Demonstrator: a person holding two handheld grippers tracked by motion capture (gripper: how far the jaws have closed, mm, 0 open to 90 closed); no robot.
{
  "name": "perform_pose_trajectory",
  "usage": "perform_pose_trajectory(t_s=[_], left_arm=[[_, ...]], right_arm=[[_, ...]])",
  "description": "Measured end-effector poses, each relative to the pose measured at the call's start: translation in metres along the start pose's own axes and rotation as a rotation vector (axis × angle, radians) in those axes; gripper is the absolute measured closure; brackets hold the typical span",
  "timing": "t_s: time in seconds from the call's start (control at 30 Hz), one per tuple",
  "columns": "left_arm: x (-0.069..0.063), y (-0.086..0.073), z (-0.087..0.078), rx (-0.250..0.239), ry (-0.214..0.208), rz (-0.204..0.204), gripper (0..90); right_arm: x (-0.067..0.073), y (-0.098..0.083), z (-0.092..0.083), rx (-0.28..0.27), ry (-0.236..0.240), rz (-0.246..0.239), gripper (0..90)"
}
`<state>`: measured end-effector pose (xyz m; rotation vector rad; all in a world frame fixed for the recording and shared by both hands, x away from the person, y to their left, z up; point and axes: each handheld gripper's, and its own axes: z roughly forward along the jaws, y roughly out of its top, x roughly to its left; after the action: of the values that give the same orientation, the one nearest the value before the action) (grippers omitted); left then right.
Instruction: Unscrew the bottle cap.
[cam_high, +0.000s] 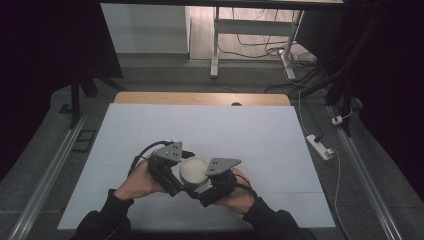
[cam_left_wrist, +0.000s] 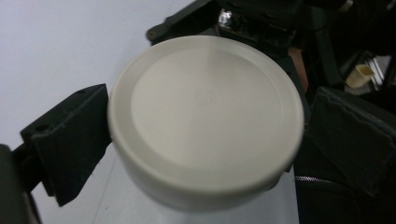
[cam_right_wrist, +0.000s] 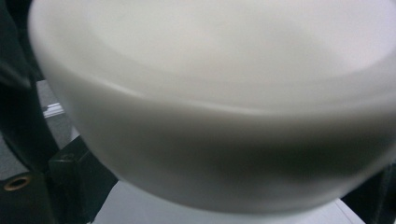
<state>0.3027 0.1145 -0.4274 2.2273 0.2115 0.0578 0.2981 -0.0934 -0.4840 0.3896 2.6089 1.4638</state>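
Tongs from both hands meet around one round white tub (cam_high: 193, 170), near the middle of the tabletop's (cam_high: 150, 130) near edge. The left tongs (cam_high: 176, 176) close in from the tub's left; in the left gripper view their two black jaws sit against opposite sides of the tub (cam_left_wrist: 205, 116), pinching it just below its rim. The right tongs (cam_high: 207, 186) come at it from the near right, with their grey plate just beside the tub. In the right gripper view the tub (cam_right_wrist: 219, 121) is very close and blurred, one black jaw shows at the lower left beside its wall, and whether those jaws press on it cannot be told.

The tub wears a flat, cream-white lid (cam_left_wrist: 210, 100) with a raised rim and a faint embossed mark at its centre. The lid sits fully on, so what lies inside is hidden. The tabletop is covered in a pale sheet, with a wooden strip showing at its far edge.
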Motion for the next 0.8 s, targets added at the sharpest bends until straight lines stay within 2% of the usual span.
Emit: perform_pose_trajectory(t_s=[0.2, 0.37, 0.5, 0.63, 0.73, 0.8], left_arm=[[0.000, -0.001, 0.005, 0.002, -0.025, 0.015, 6.4], [0.001, -0.002, 0.007, -0.014, 0.019, -0.033, 7.3], [0.001, 0.000, 0.012, -0.018, 0.081, -0.102, 7.4], [-0.002, 0.005, 0.019, -0.004, 0.178, -0.173, 7.5], [-0.007, 0.009, 0.023, 0.008, 0.245, -0.193, 7.5], [-0.009, 0.011, 0.024, 0.006, 0.261, -0.197, 7.5]], right_arm=[[0.005, 0.001, 0.001, -0.001, 0.037, -0.036, 6.6], [0.004, 0.001, 0.001, 0.008, 0.010, -0.030, 6.6], [0.001, 0.000, 0.001, 0.017, -0.035, -0.008, 6.6], [-0.003, -0.001, 0.002, 0.032, -0.087, 0.023, 6.6], [-0.005, -0.002, 0.002, 0.042, -0.114, 0.043, 6.6], [-0.006, -0.002, 0.002, 0.040, -0.118, 0.053, 6.6]])
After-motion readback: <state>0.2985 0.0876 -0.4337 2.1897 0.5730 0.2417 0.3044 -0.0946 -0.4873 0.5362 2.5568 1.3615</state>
